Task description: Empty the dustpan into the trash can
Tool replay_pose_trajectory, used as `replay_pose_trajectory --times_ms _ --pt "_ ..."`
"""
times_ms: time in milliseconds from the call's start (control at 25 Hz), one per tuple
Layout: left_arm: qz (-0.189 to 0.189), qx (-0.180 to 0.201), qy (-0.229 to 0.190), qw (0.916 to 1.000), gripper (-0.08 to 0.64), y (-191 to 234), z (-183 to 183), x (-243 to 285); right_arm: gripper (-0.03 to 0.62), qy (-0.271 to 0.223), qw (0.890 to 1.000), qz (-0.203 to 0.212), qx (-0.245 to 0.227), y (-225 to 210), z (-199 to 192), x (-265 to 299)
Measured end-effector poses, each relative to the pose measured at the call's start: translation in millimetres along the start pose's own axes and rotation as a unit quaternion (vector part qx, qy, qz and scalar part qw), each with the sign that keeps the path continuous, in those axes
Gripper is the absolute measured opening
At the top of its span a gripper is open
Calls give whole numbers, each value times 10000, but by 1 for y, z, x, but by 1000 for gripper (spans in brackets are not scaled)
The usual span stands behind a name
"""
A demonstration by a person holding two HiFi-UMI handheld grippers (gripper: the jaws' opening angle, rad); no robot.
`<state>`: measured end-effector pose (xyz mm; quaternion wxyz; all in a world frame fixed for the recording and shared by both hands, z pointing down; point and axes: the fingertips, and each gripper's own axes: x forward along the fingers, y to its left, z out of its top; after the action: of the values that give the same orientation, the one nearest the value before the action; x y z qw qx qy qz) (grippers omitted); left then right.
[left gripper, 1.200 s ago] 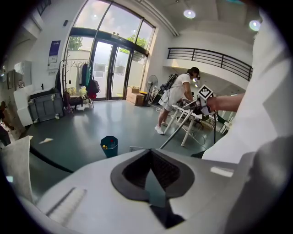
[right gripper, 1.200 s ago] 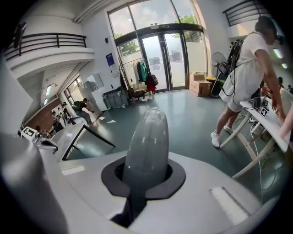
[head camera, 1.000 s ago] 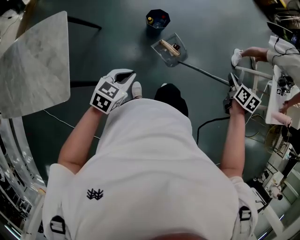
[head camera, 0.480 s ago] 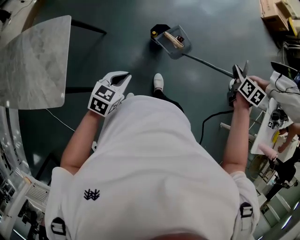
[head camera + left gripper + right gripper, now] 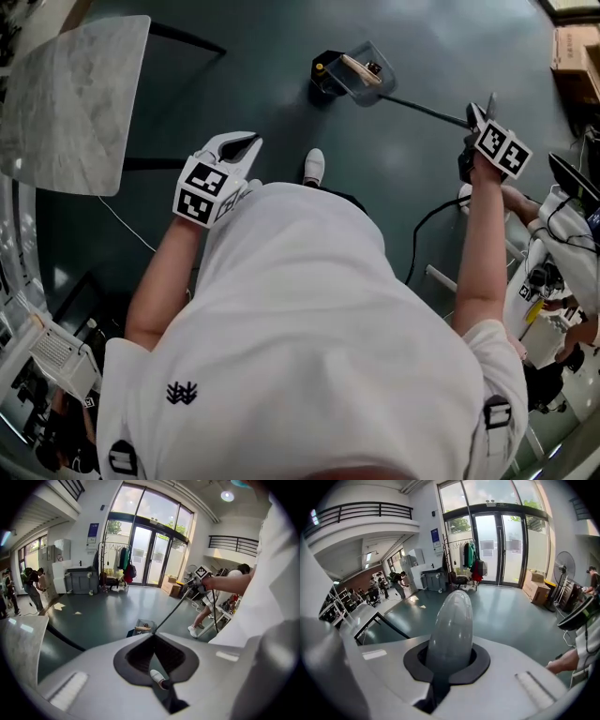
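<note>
Two grippers: right gripper clamped on the dustpan handle; left gripper closed, empty. Only the head view shows dustpan above trash can, top centre.

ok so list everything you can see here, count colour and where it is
dustpan: one, clear, over the trash can
dustpan handle: one, dark, running to the right claw
trash can: one, dark, on the floor ahead
stick: one, tan, in the dustpan
table: one, grey marble top, far left
cardboard box: one, brown, top right
cable: one, black, floor at right
bystander: one, partly seen, right edge
shoe: one, white, below the trash can
left claw: white, shut, empty
right claw: white, shut on the dustpan handle
</note>
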<state>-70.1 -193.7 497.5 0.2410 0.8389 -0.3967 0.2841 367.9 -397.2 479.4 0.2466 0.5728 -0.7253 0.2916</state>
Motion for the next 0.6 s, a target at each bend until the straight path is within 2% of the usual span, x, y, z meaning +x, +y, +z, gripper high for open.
replay_pose_trajectory --times_ms 240,440,600 --pt "328 -338 29 9989 57 6 -1 1 5 180 9959 114 -876 13 34 50" --pt "480 -533 9 9974 57 11 -3 2 3 249 9848 210 -1707 40 44 69" --pt "497 -632 5 9968 57 15 -4 2 3 244 9754 239 -2177 63 49 77"
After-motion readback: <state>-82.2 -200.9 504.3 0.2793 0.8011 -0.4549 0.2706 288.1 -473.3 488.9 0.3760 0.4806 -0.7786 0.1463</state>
